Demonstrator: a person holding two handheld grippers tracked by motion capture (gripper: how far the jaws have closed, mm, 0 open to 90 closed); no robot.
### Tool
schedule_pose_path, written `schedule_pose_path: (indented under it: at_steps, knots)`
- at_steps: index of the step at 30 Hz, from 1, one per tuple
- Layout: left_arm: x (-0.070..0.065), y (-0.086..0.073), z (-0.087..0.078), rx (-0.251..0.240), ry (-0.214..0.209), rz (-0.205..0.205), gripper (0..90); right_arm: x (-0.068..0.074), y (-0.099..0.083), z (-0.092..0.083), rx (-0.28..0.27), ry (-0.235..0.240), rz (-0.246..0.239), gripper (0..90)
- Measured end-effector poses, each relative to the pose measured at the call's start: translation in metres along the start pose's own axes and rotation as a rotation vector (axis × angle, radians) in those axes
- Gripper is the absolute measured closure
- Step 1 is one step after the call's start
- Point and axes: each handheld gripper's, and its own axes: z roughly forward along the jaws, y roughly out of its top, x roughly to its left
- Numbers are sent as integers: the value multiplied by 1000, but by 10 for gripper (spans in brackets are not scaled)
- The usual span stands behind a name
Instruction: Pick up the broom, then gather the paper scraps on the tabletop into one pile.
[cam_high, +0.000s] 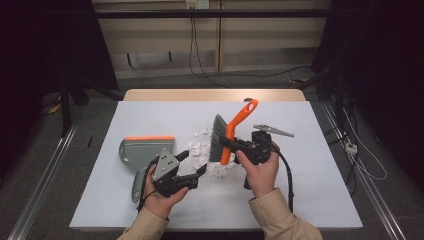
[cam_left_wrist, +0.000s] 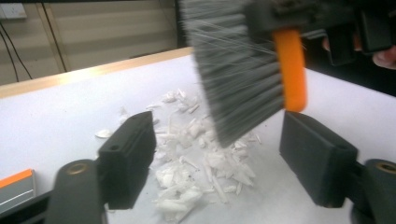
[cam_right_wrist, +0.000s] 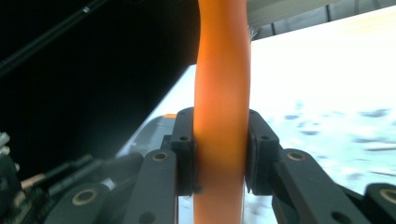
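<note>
A hand brush with an orange handle (cam_high: 236, 125) and grey bristles (cam_high: 218, 140) stands tilted over a heap of white scraps (cam_high: 202, 150) in the middle of the white table. My right gripper (cam_high: 231, 146) is shut on the handle; in the right gripper view its pads (cam_right_wrist: 186, 154) press the orange handle (cam_right_wrist: 222, 107) from both sides. My left gripper (cam_high: 192, 165) is open just left of the scraps, with nothing between its fingers. In the left gripper view it (cam_left_wrist: 217, 158) faces the scraps (cam_left_wrist: 196, 172) and the bristles (cam_left_wrist: 238, 79). A grey dustpan (cam_high: 145, 150) with an orange lip lies further left.
The white table (cam_high: 310, 200) has bare surface at the right and along the front edge. A wooden strip (cam_high: 215, 95) runs along its far edge. Behind it are a wall and cables (cam_high: 200, 65) on the floor. The dustpan's corner (cam_left_wrist: 14, 186) shows at the left gripper view's lower left.
</note>
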Motion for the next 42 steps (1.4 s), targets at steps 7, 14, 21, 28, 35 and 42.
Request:
schedule_pose_path:
  at_steps: [7, 14, 21, 28, 35, 42]
  knots:
    - [16, 3, -6, -9, -37, -27, 164, -23, 10, -19, 70, -78, -65, 700]
    - [30, 3, -10, -9, -63, -55, 90, -35, 16, -31, 94, -113, -93, 700]
    - [38, 4, -15, -19, -88, -68, 61, -45, 18, -40, 131, -158, -105, 699]
    - [47, 5, -21, -21, -89, -86, 52, -52, 23, -48, 169, -183, -107, 699]
    - [53, 5, -28, -23, -75, -93, 52, -59, 30, -57, 181, -211, -103, 699]
    - [59, 6, -36, -35, -59, -89, 52, -67, 29, -63, 204, -249, -93, 699]
